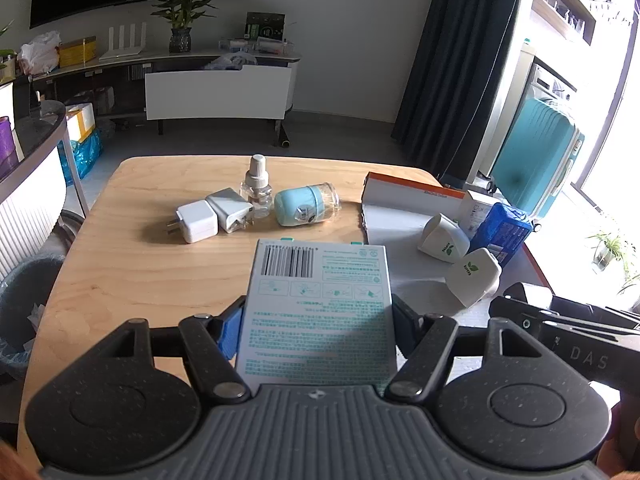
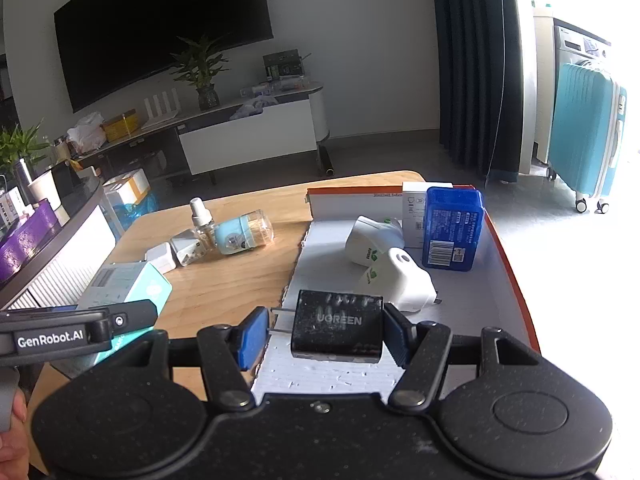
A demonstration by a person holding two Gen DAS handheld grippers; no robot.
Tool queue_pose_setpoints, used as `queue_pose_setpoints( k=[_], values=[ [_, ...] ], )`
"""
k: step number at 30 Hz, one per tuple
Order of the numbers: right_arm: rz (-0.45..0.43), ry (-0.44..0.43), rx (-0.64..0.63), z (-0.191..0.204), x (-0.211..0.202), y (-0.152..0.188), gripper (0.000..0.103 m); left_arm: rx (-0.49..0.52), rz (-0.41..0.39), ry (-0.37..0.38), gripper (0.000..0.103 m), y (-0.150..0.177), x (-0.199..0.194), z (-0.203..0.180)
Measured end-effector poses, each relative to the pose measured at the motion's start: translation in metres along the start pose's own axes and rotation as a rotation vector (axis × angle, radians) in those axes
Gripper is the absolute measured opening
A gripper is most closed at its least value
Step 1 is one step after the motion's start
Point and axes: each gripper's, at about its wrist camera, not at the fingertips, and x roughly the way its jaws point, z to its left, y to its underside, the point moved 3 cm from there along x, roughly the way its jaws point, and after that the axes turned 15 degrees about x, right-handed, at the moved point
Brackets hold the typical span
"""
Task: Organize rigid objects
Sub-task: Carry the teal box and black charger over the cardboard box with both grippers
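Sorting looks about half done. Two white plugs [image 2: 384, 256], a blue box [image 2: 452, 228] and a small white carton sit in the tray [image 2: 508, 248]. Outside the tray on the tabletop [image 1: 132, 264] lie two chargers [image 1: 212, 218], a bottle and a jar.

The left tool [image 1: 318, 320] pinches a white printed box [image 1: 320, 304]. The right tool [image 2: 326, 332] brackets a black charger [image 2: 338, 330] above the tray, a detail only the right wrist view shows; its grip looks closed.

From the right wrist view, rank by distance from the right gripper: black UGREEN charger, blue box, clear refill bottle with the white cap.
1. Black UGREEN charger: between the right gripper fingers, over the white tray.
2. Blue box: far right of the tray.
3. Clear refill bottle: upper left, on the wooden table.
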Motion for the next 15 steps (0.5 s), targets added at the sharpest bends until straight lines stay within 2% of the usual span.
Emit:
queue_pose_setpoints(
  k=[15],
  values=[
    [-0.018, 0.020, 0.017, -0.014, -0.004, -0.005, 0.074, 0.027, -0.002, 0.020, 0.072, -0.006, 0.006, -0.015]
  ],
)
